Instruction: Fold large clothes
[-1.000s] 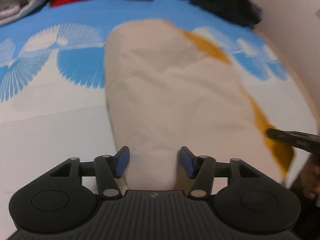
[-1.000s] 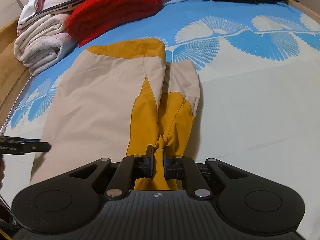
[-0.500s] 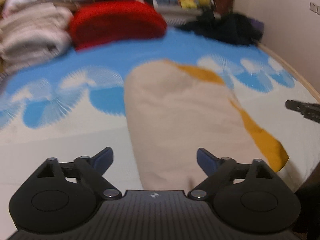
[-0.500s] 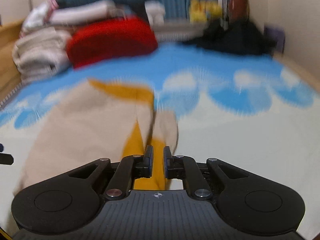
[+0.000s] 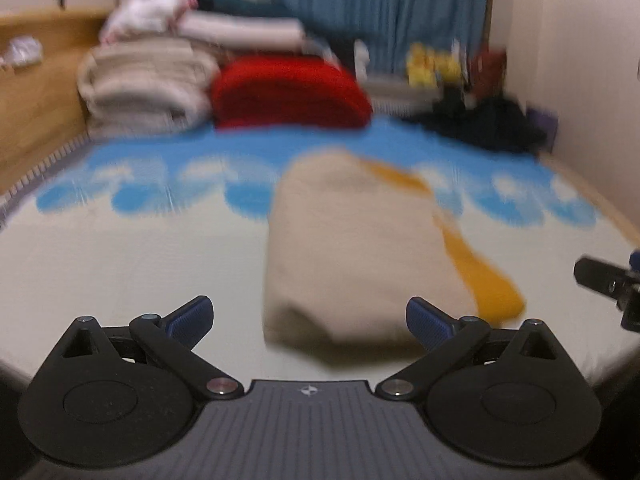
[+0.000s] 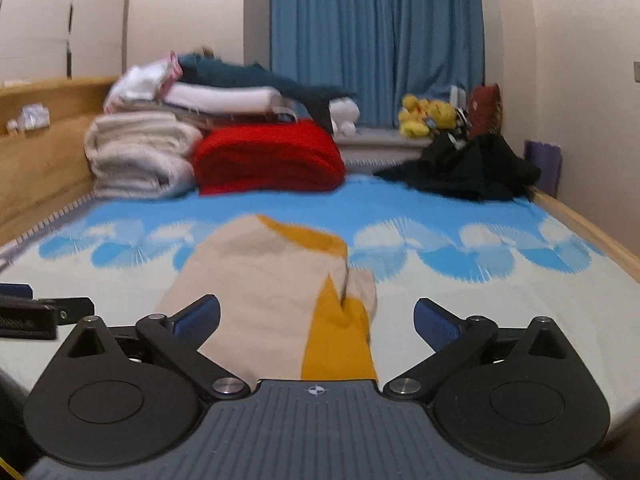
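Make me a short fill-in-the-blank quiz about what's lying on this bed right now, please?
1. The folded beige garment has panels coloured ____.
2. Next to the pale blanket stack sits a folded blanket coloured ____.
3. The curtain behind the bed is ____.
4. The right gripper holds ____.

Missing words: yellow; red; blue; nothing

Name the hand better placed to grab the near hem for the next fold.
Probably right. The right gripper has open jaws over the beige-and-mustard garment's near hem; the left gripper views it further off.
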`<state>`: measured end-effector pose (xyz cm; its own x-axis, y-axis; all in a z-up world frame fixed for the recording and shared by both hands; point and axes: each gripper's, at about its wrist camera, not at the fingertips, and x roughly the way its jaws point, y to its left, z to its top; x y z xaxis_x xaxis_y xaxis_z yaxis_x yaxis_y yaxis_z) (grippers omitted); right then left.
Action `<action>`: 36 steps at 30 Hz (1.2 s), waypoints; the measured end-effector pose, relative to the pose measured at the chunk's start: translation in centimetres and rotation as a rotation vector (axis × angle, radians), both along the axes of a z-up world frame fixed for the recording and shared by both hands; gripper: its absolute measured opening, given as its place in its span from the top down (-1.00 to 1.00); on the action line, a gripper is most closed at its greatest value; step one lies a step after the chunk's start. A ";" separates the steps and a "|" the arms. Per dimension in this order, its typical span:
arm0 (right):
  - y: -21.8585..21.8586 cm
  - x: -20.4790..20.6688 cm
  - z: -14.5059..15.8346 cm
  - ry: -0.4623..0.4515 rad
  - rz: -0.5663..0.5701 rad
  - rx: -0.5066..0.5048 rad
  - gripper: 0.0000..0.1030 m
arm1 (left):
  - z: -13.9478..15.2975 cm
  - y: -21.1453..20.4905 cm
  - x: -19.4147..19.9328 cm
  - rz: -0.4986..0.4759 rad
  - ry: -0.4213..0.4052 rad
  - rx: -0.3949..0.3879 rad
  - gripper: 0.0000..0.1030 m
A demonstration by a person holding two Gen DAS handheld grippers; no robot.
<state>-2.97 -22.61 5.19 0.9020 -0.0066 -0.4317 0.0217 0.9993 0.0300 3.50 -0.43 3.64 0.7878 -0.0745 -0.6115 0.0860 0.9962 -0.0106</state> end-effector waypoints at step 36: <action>2.0 2.9 -3.4 0.135 0.014 0.035 -0.98 | -2.9 0.0 3.9 0.057 0.072 -0.006 -0.99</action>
<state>-0.08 -20.57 1.84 0.8354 0.0226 -0.5492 0.0141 0.9979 0.0625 7.43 -0.39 0.73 0.7449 -0.0345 -0.6663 0.0280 0.9994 -0.0205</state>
